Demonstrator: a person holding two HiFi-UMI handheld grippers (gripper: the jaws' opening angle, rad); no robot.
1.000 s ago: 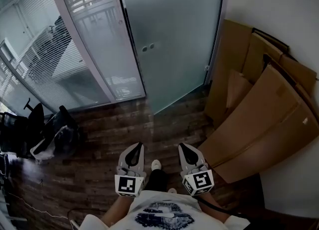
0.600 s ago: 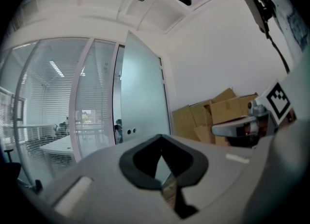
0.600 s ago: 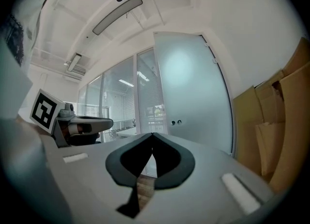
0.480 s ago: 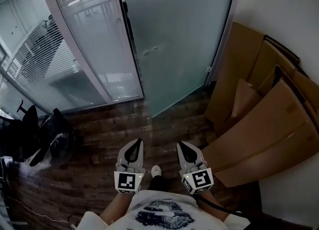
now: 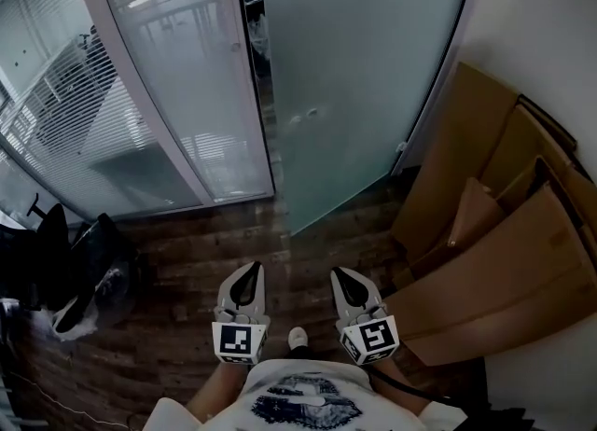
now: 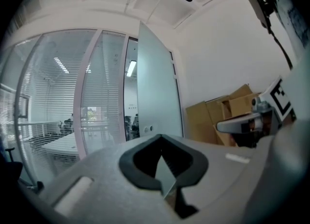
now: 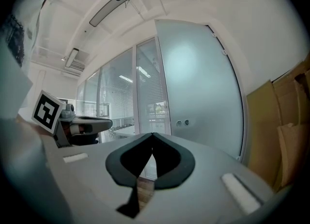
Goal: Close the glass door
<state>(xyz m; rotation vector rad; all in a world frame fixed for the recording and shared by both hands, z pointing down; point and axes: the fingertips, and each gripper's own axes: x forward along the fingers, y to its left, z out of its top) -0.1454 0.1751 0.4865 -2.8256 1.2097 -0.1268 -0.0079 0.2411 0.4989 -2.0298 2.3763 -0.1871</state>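
Observation:
The frosted glass door [image 5: 364, 65] stands open ahead of me, hinged by the right wall. Its free edge is at the left, with two small round fittings [image 5: 303, 118] near it. Left of that edge shows a dark gap of doorway [image 5: 252, 9]. My left gripper [image 5: 250, 271] and right gripper [image 5: 338, 275] are held side by side low in the head view. Both point at the door, well short of it, shut and empty. The door [image 6: 155, 97] also fills the middle of the left gripper view, and in the right gripper view the door [image 7: 203, 82] spreads across the right half.
Large cardboard sheets [image 5: 504, 233] lean against the white wall on the right. A glass partition [image 5: 159, 93] with blinds behind it runs along the left. A black chair and bag [image 5: 65, 271] sit on the dark wooden floor [image 5: 205, 243] at the left.
The view has moved forward toward the door, which now looks larger and nearer, and the doorway gap has come into sight. Both grippers keep the same shut, side-by-side pose.

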